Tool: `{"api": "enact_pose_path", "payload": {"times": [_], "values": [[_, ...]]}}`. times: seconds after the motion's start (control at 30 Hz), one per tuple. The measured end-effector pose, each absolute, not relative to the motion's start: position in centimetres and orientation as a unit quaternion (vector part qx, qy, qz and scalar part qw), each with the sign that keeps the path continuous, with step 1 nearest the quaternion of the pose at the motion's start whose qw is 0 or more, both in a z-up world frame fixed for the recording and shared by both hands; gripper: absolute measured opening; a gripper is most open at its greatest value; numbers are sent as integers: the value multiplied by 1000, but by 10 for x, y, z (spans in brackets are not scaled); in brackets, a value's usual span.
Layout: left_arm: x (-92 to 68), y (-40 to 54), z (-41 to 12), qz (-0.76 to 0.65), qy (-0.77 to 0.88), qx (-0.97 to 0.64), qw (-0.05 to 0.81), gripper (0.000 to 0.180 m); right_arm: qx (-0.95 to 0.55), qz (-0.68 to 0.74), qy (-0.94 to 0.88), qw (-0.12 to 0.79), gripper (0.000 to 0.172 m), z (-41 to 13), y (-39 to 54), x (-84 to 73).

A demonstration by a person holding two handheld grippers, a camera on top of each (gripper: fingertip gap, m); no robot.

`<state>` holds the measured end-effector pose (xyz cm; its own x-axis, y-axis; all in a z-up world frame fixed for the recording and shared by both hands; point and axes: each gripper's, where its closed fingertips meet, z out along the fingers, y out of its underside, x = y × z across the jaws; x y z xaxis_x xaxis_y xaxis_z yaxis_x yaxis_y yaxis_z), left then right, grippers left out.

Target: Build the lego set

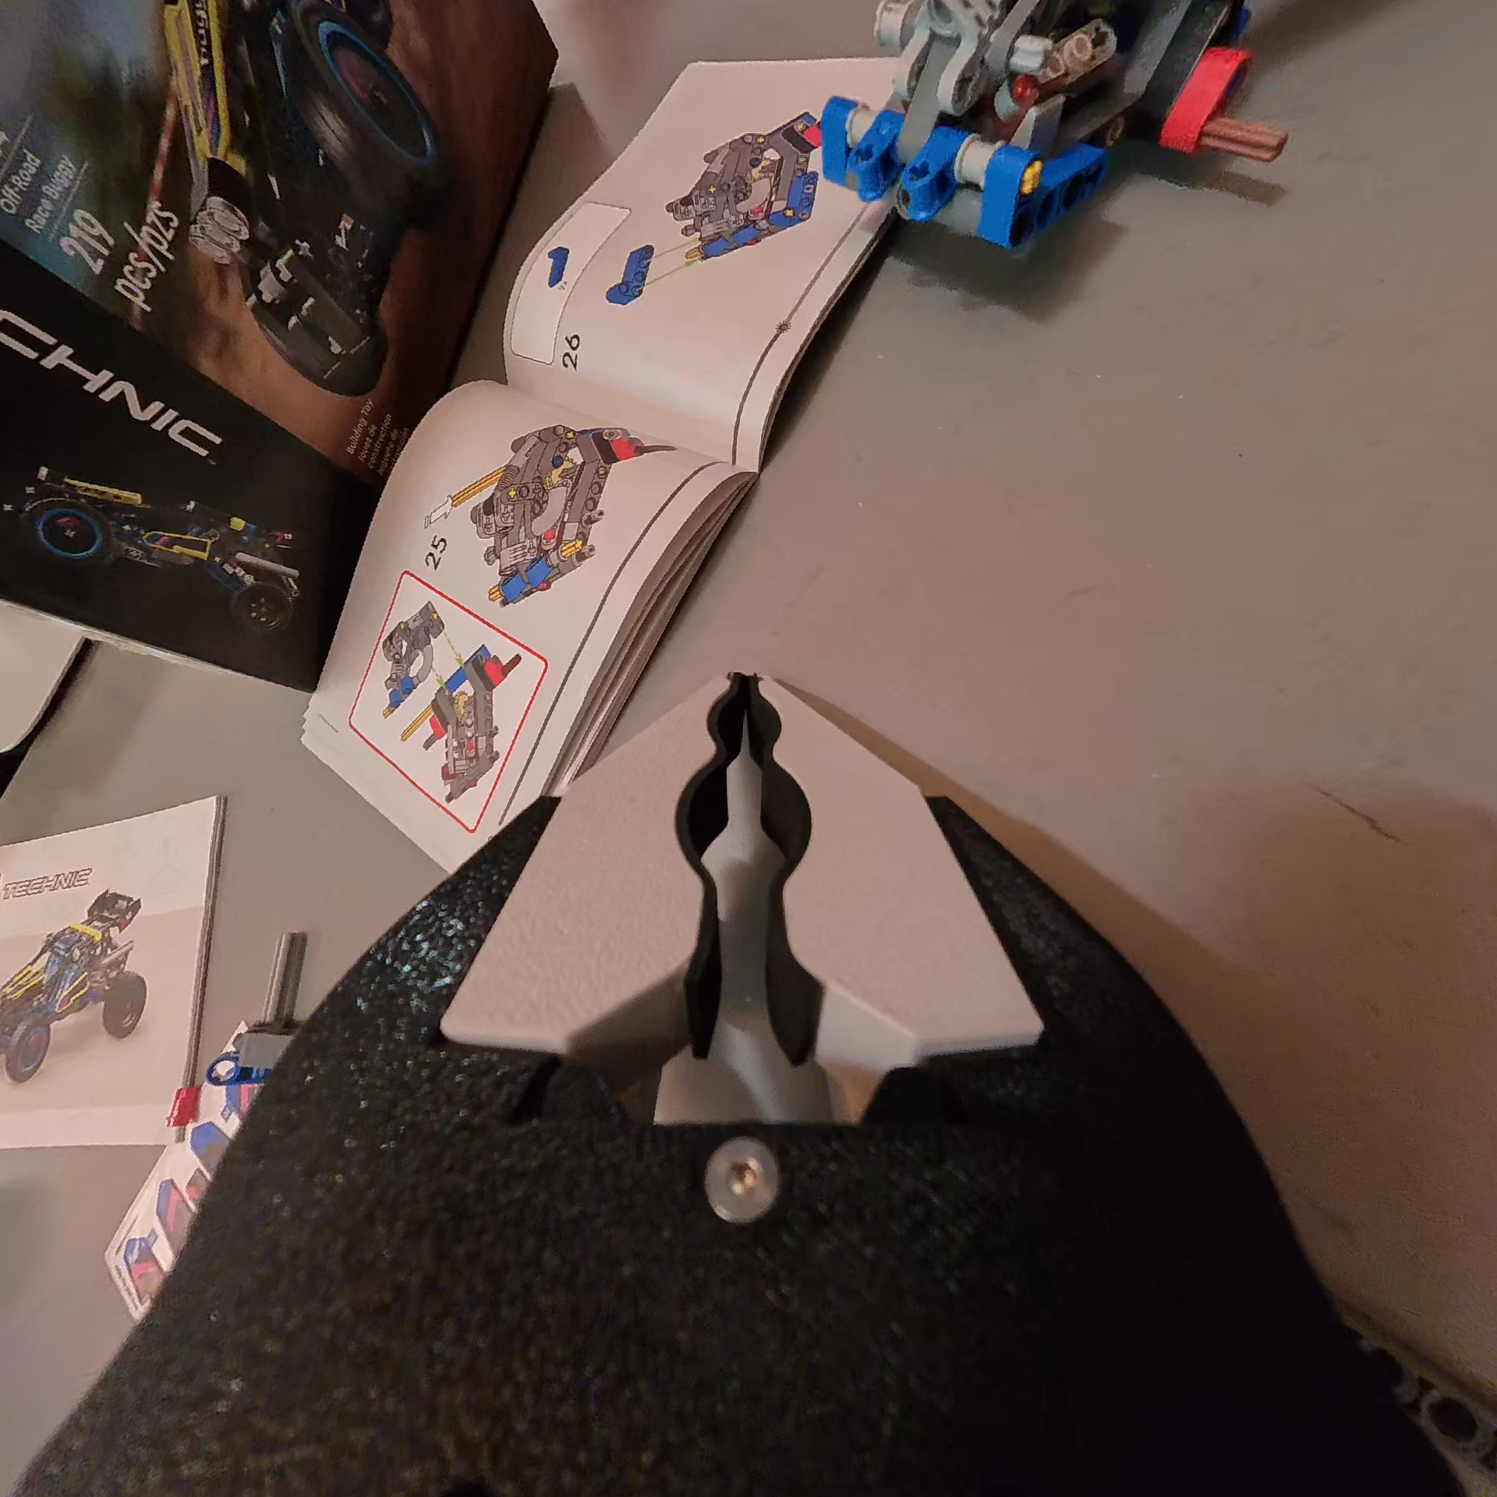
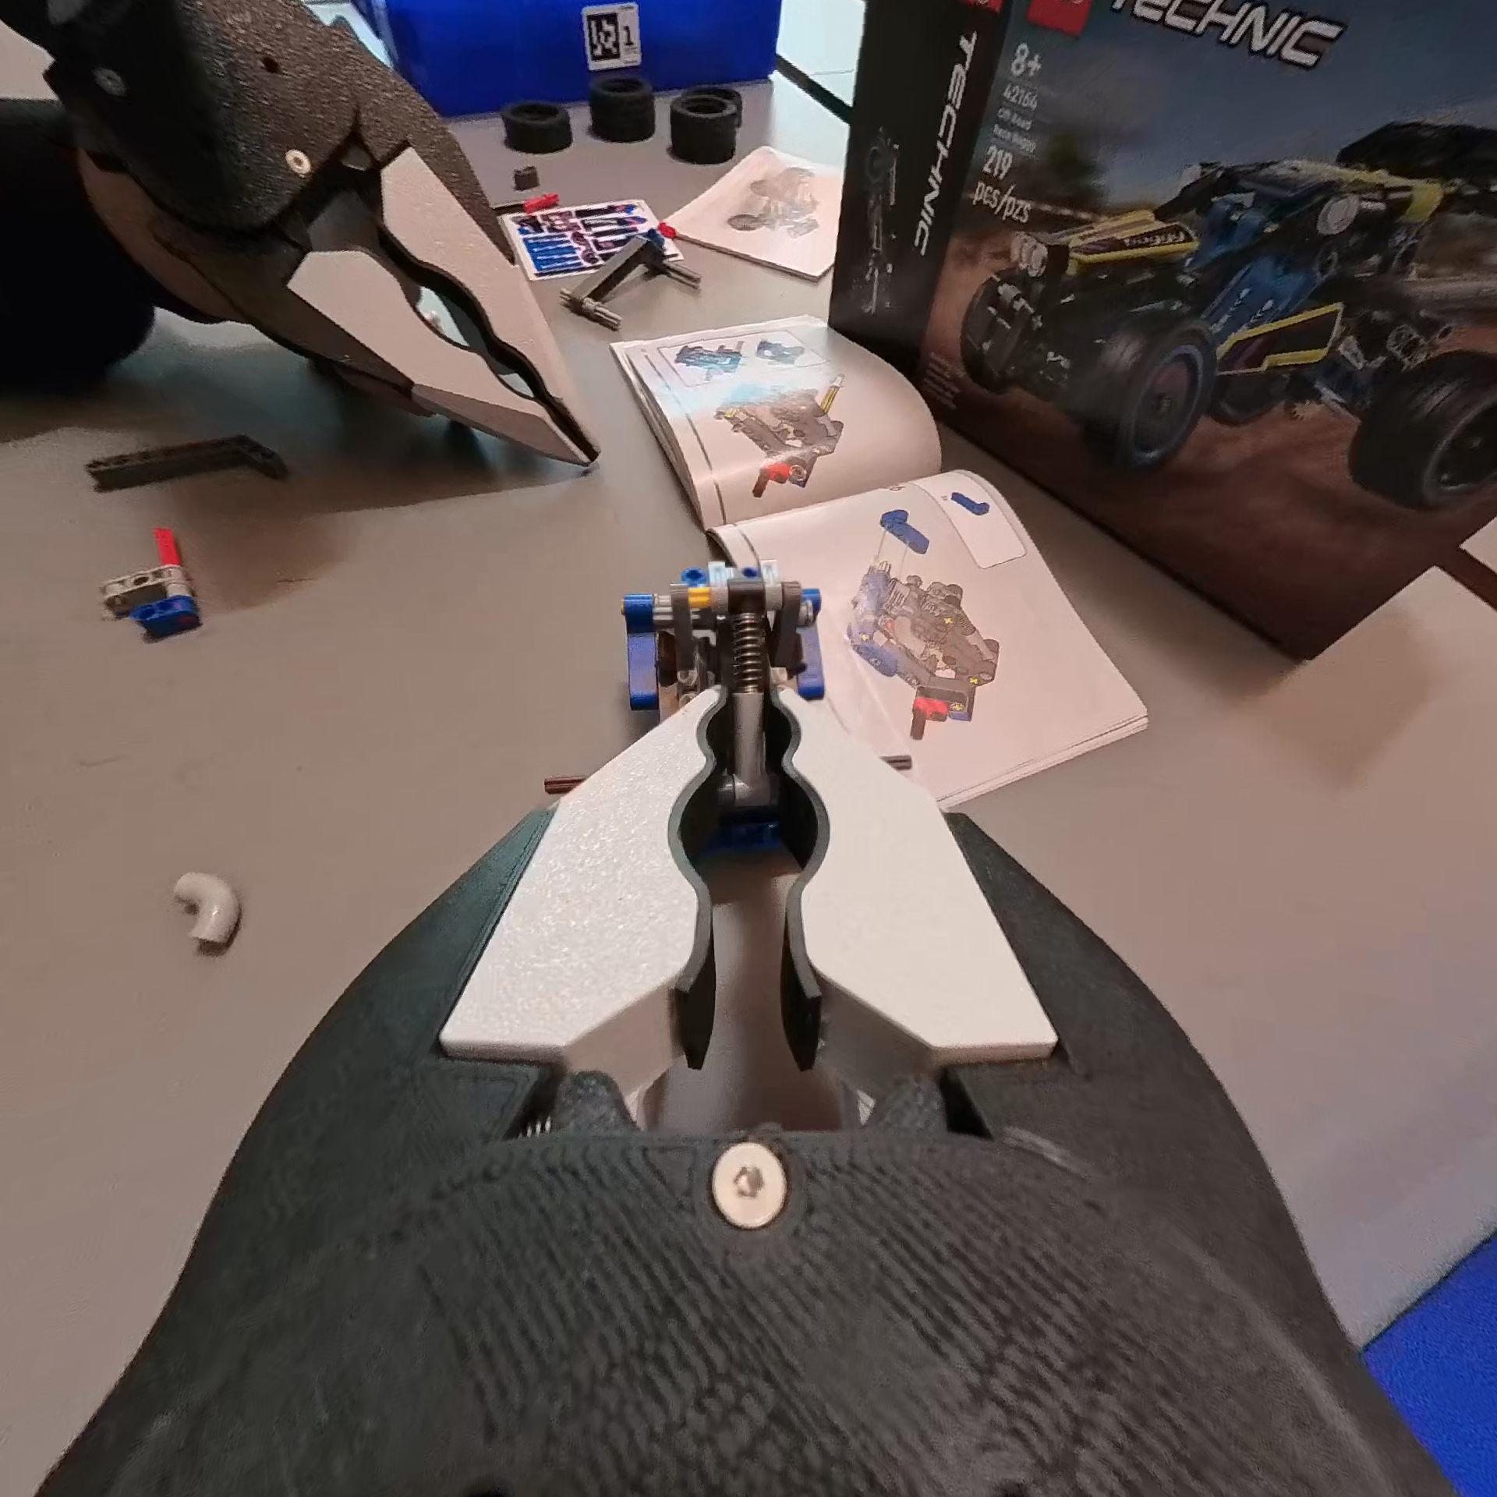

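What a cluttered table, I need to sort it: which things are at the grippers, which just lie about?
At the grippers: model, clamped in right gripper; open booklet, beside shut left gripper.

Lying about: box, tyres, sticker sheet, white elbow, black beam, second booklet.

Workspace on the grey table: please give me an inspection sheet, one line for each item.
Surface: grey table, bare in places.
Job's things: brick assembly; open instruction booklet; picture box.
Clutter: three black tyres, sticker sheet, white elbow piece, loose bricks.
Grippers: right gripper shut on the assembly's grey shock absorber; left gripper shut, empty.
Cables: nothing seen.
Surroundings: blue bin.
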<state>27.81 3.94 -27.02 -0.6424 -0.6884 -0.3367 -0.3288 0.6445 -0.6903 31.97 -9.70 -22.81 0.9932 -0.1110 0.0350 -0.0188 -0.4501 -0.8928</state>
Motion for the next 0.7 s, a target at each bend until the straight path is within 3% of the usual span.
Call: {"api": "enact_pose_path", "payload": {"times": [0.7], "values": [[278, 39, -270, -302, 856, -300, 293, 0, -853, -15, 25, 521, 4, -229, -103, 315]]}}
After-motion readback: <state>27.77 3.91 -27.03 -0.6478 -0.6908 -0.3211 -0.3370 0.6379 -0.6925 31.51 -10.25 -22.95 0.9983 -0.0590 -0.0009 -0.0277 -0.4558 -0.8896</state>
